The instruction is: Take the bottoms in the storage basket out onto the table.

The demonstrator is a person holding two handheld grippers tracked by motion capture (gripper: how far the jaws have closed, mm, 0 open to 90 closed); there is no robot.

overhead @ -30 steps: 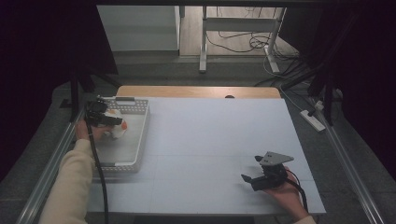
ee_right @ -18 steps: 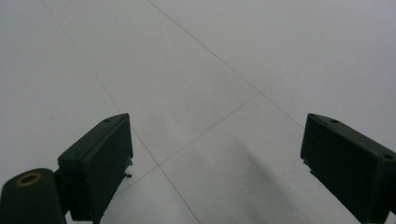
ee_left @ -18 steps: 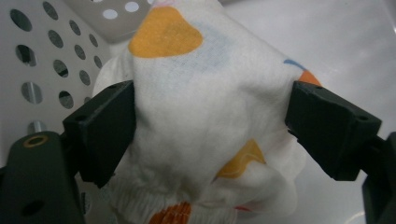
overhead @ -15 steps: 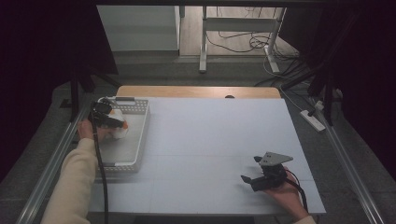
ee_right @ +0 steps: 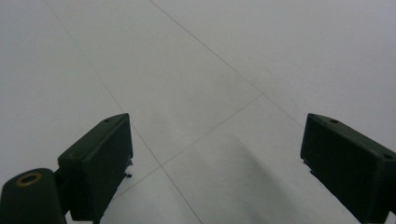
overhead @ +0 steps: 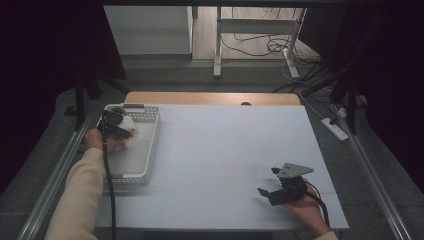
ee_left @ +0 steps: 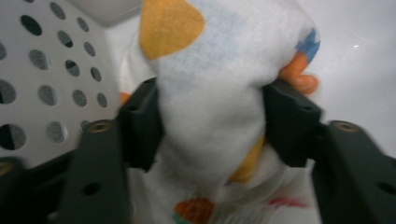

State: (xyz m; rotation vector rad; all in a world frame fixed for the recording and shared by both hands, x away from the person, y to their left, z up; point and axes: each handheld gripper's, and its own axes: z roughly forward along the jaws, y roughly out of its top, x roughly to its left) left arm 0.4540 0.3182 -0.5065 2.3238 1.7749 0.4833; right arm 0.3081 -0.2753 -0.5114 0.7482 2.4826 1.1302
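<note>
High view shows the left gripper (overhead: 119, 131), jaws just closed onto a soft white cloth with orange patches (ee_left: 210, 93) inside the white perforated plastic basket (overhead: 150, 150), lifting it probably remaining; the right gripper (overhead: 272, 187) rests open, well apart from that basket.

Cloth (ee_left: 210, 93): soft white fabric, slightly fuzzy nap, matt, printed orange, yellow and blue patches. Basket (overhead: 150, 145) at left: white perforated plastic, smooth, faint sheen on its wall in the left gripper view. Left gripper (ee_left: 210, 121) jaws: black matt plastic, brass-looking inserts in the screw holes; same on right gripper (ee_right: 217, 154). Right gripper top plate: grey, flat, matt. Table (overhead: 240, 150): pale matt sheet, smooth, thin seam lines across it; far edge strip looks like light wood. Side rails (overhead: 55, 175): dull grey metal. Sleeve (overhead: 80, 200) near left: cream knit-like cloth, matt
</note>
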